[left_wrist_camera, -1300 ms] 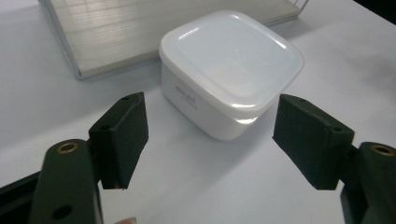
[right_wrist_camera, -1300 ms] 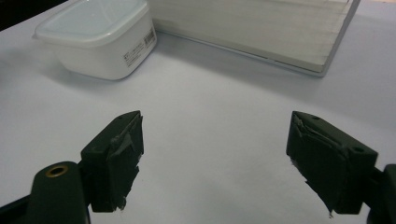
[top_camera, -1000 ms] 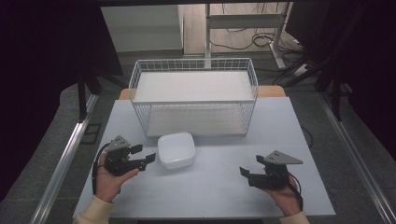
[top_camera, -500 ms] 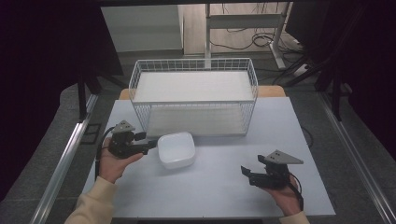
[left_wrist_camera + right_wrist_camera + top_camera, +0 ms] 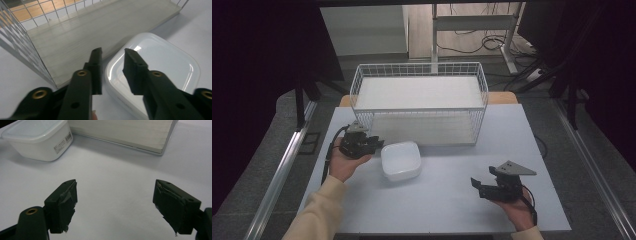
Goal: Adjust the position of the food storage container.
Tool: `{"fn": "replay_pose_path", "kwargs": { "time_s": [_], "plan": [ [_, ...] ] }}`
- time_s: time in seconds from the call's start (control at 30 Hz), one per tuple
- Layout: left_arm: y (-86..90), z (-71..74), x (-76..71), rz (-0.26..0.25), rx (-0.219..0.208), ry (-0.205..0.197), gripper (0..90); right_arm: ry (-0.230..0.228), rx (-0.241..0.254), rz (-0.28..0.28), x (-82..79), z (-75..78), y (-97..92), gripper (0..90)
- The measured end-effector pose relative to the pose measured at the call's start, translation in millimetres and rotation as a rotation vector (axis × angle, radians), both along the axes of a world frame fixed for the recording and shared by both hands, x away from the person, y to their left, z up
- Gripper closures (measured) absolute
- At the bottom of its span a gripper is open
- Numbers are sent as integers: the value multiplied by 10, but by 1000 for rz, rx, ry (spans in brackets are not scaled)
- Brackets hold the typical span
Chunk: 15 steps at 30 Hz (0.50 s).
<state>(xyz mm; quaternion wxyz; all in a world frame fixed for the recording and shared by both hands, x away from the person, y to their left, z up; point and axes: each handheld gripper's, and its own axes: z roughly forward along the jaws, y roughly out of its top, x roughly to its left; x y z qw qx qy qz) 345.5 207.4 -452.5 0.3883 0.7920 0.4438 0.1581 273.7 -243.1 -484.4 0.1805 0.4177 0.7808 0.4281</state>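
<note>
Two tools: left tool (image 5: pixel 373 144), jaws just narrowing round the container (image 5: pixel 401 160) rim, needs squarer seating; right tool (image 5: pixel 482 188) released.

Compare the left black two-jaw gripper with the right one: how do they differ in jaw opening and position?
The left black two-jaw gripper has a narrow gap, its jaws having just been closing around the rim of the white square plastic container; the right black two-jaw gripper stands wide open over bare table. The left is at the container beside the white wire basket; the right is far from both. Both are hand-held.
</note>
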Motion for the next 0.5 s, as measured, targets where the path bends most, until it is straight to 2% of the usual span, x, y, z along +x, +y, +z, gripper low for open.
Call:
{"fn": "replay_pose_path", "kwargs": {
  "time_s": [0.03, 0.2, 0.3, 0.33, 0.5],
  "plan": [
    [-13, -14, 39, -2, 9, 9, 760, 3, -3, -5, 2, -3, -2, 194],
    [-55, -73, 130, -7, 20, 37, 873, 10, -7, -10, 5, -12, -2, 194],
    [-79, -111, 160, -13, 22, 55, 887, 13, -9, -11, 9, -17, -3, 194],
    [-93, -153, 186, -20, 35, 67, 889, 13, -10, -11, 10, -19, -4, 194],
    [-124, -214, 219, -20, 36, 84, 898, 14, -12, -11, 10, -20, -7, 194]
  ]
}}
